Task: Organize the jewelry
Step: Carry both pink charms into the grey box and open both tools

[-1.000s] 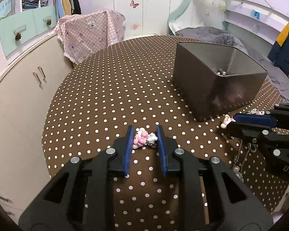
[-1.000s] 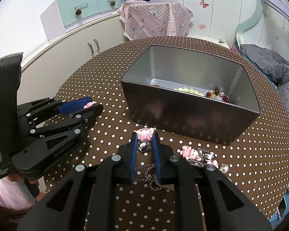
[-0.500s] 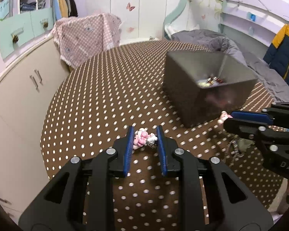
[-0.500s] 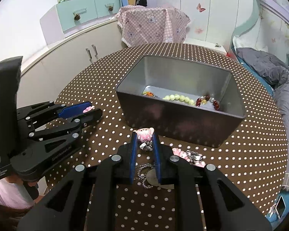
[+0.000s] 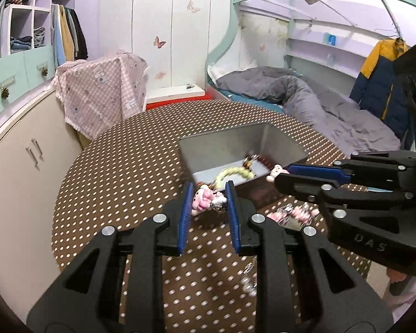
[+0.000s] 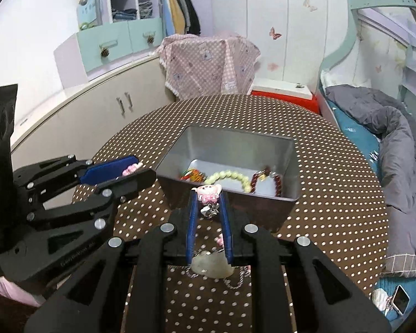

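Grey metal box [image 6: 289,149] as landmark, open-topped, set on brown white-dotted table [image 6: 346,194]. Inside box: pale green bead bracelet [image 6: 230,176], dark red bead bracelet [image 6: 266,179], small red-and-yellow piece [image 6: 192,174] at its left end. Left gripper [image 5: 210,197] raised in front of box's near-left corner, narrowed about halfway and clamped on pink cat charm [image 5: 205,198], silver clasp showing beside charm between blue pads [image 5: 185,216]. Right gripper [image 6: 209,202] raised just before box's near wall, narrowed further and clamped on second pink charm [image 6: 208,193], figure poking above fingertips, silver clasp [image 6: 209,211] hanging below it between pads. From left wrist view, right gripper [image 5: 280,174] reaching in from the right toward box's near wall, charm at its tip; from right wrist view, left gripper [image 6: 136,170] to the left of box, pink showing at its tip. On table in front of box, nearer than its near wall: silver chain [image 6: 235,280] with pale disc pendant [image 6: 212,266], plus more pink charms [image 5: 296,212] with silver parts, partly hidden behind fingers. Beyond box: pink checked cloth [image 6: 208,66] draped over something, cream cabinet to the left, bed with grey duvet [image 6: 396,144] to the right.
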`<state>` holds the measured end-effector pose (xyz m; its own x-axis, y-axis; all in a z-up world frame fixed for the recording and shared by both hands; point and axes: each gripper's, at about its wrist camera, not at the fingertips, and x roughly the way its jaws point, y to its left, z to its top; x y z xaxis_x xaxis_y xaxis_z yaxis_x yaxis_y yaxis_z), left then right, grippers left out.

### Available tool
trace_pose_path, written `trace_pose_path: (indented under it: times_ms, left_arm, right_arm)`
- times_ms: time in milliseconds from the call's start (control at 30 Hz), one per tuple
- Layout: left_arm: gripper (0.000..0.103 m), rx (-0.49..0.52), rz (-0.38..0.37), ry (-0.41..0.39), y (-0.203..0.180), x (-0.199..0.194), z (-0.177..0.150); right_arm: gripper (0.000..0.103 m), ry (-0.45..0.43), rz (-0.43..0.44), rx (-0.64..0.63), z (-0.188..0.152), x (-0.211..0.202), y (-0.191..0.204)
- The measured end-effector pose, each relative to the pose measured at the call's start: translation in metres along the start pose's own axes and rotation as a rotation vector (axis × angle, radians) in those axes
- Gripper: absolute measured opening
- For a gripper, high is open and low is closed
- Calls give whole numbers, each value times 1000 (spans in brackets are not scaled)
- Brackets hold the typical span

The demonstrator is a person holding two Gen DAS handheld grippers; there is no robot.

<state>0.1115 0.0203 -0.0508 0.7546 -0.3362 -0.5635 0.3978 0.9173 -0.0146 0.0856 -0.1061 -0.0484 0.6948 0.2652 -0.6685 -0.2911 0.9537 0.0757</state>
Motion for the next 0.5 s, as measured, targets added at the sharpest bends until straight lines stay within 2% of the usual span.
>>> trace_pose_path:
  times_ms: [300, 500]
  left_arm:
    - [24, -30, -22, 3, -7, 24, 15]
    - [24, -36, -36, 2, -8, 33, 19]
  right_arm:
    - [14, 0, -52, 69, 10, 10, -32]
    - [14, 11, -63, 80, 12, 16, -39]
